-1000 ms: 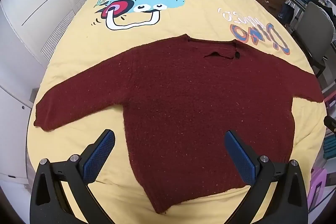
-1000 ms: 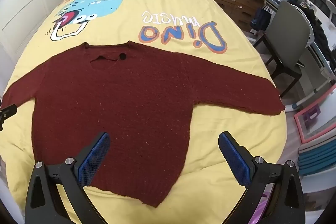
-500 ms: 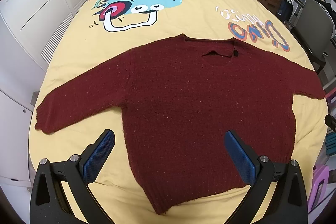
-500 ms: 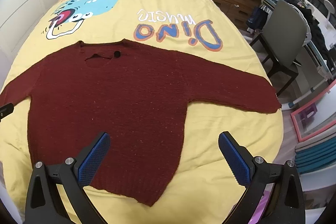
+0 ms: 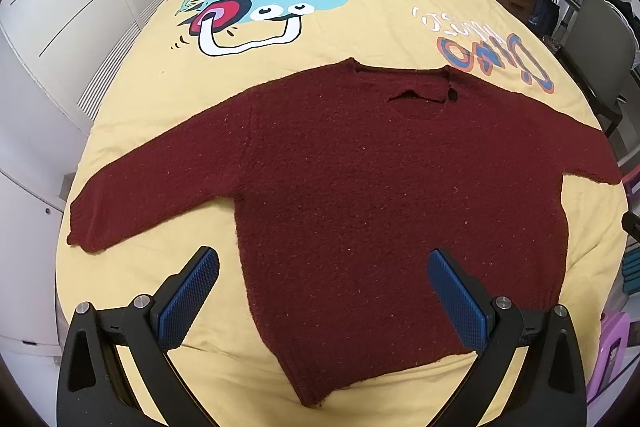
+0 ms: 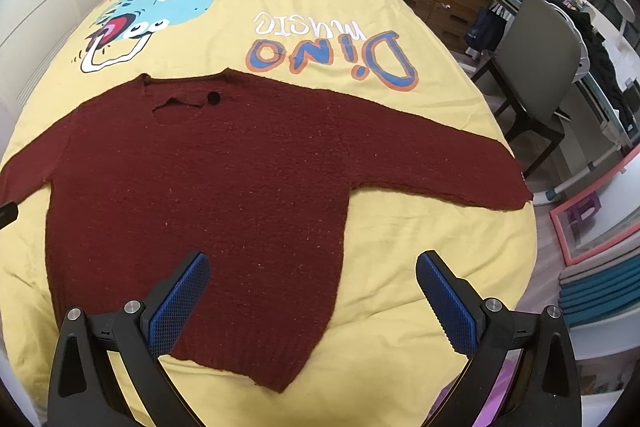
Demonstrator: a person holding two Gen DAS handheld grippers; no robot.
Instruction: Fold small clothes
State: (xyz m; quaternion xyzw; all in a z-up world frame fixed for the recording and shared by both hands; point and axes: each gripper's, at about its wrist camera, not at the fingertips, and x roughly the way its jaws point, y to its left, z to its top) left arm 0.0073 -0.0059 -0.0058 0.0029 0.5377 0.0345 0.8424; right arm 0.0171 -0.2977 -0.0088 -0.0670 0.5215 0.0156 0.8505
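A dark red sweater (image 5: 380,195) lies spread flat, sleeves out to both sides, on the yellow bed (image 5: 380,27). The left gripper (image 5: 320,279) and right gripper (image 6: 310,279) both hover above its hem, fingers spread wide and holding nothing. The knit looks thick and loose, so a shallow pinch could catch only the top layer and drag the body askew, leaving a crooked fold.
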